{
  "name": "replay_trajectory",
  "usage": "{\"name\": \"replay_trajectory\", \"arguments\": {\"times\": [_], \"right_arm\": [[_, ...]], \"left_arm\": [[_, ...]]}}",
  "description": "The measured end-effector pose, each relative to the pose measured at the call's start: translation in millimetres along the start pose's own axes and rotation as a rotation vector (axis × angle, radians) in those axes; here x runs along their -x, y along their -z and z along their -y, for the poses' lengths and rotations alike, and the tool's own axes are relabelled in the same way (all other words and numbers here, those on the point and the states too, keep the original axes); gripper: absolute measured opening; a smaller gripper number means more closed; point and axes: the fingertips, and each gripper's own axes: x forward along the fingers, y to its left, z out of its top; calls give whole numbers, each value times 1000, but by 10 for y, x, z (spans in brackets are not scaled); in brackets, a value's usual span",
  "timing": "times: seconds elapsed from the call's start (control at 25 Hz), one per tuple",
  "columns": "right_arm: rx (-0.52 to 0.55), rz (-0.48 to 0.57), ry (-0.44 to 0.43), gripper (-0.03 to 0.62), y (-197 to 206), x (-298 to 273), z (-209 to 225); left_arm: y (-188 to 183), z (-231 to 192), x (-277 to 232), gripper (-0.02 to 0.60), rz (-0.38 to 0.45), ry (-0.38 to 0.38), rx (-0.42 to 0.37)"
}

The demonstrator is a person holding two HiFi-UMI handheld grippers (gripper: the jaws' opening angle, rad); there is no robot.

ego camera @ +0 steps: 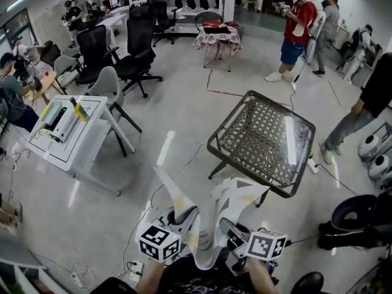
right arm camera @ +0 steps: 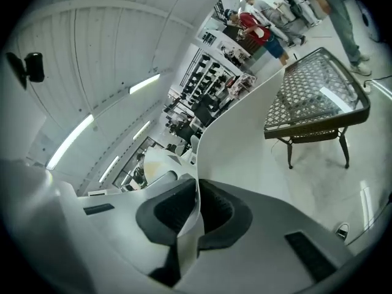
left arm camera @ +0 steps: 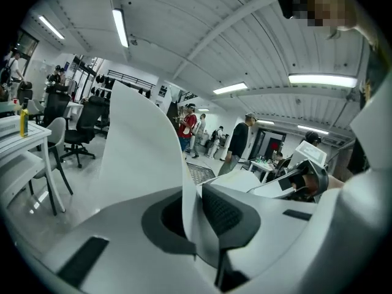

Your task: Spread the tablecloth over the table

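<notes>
The tablecloth (ego camera: 208, 225), white with grey and yellowish patches, hangs crumpled between my two grippers close to my body. My left gripper (ego camera: 184, 217) is shut on one edge of it, and my right gripper (ego camera: 230, 228) is shut on another edge. In the left gripper view the cloth (left arm camera: 141, 146) rises as a curled sheet from the left gripper's (left arm camera: 195, 210) closed pads. In the right gripper view the cloth (right arm camera: 239, 146) stands up from the right gripper's (right arm camera: 197, 210) pads. The dark lattice-top table (ego camera: 263, 133) stands bare ahead and to the right, also seen as the table (right arm camera: 312, 97) past the cloth.
A white work table (ego camera: 79, 146) with devices stands at the left, a grey chair (ego camera: 110, 87) beside it. Black office chairs (ego camera: 138, 48) are further back. People (ego camera: 297, 29) stand behind the lattice table; another person (ego camera: 367, 97) is at its right. Cables cross the floor.
</notes>
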Motion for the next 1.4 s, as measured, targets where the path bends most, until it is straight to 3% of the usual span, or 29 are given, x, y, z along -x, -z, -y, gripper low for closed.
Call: {"name": "replay_trajectory", "arguments": {"times": [0.32,0.92,1.4], "right_arm": [[-77,146,55,25,-63,860,414],[-125,344,84,23,-160,2930,1091],[-183,527,120,23,-246,3839,1519]], "left_arm": [[130,828,-406,48,-52,142,-29],[418,2977,-1114,48,-113,338,-105],[511,4003,-1613,48,-182,518,-192]]}}
